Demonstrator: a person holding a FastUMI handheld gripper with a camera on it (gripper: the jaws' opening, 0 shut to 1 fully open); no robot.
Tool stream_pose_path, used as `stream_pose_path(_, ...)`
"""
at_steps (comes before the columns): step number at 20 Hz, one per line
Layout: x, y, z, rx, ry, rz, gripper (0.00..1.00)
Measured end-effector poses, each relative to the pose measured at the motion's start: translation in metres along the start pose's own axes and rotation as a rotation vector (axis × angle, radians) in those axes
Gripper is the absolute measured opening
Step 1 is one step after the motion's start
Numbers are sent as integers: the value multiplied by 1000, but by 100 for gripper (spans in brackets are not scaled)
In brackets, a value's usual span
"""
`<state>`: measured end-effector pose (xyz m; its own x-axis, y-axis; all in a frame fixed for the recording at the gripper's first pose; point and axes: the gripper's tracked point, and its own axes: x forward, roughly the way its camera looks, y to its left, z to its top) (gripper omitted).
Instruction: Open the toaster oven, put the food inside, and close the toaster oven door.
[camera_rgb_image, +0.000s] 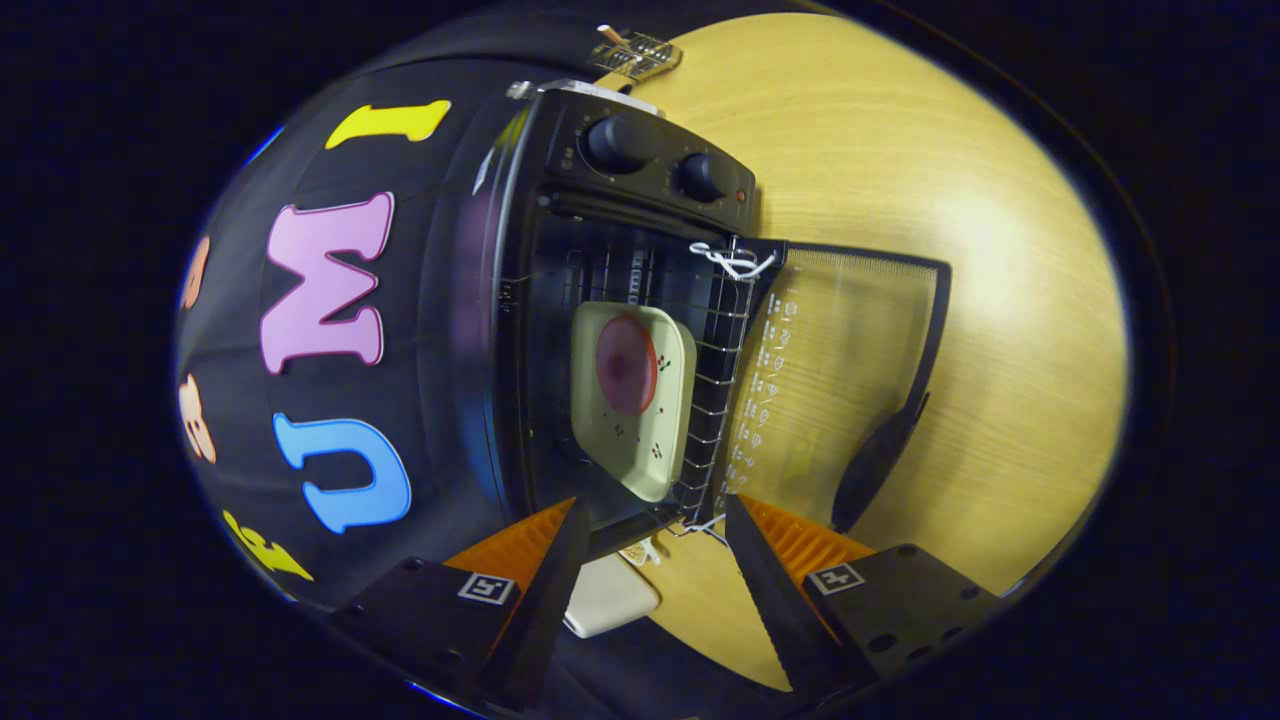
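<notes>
Gripper (655, 545) rolled sideways, fingers apart and empty, aimed at the open oven (600, 300); plate (632, 398) with food (627, 364) sits inside, door (840, 370) down.

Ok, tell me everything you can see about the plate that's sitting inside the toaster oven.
The plate is a squarish, cream-coloured dish with rounded corners and a raised rim, dotted with small red-and-green motifs. It looks like glazed ceramic or melamine. A round reddish slice of food lies on it. It rests flat on the wire rack inside the toaster oven, whose glass door is folded open. The gripper is open, its fingers apart and just short of the oven opening, not touching the plate.
</notes>
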<state>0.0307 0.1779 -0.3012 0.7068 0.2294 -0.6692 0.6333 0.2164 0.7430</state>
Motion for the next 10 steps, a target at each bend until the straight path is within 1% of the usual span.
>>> stream_pose_path(3, -13, -14, 13, -194, -21, 10, 93)
stream_pose_path(4, -17, -21, 19, -248, -40, 3, 99)
stream_pose_path(6, -22, -32, 25, -332, -44, -3, 99)
stream_pose_path(10, -35, -63, 29, -501, -27, -66, 99)
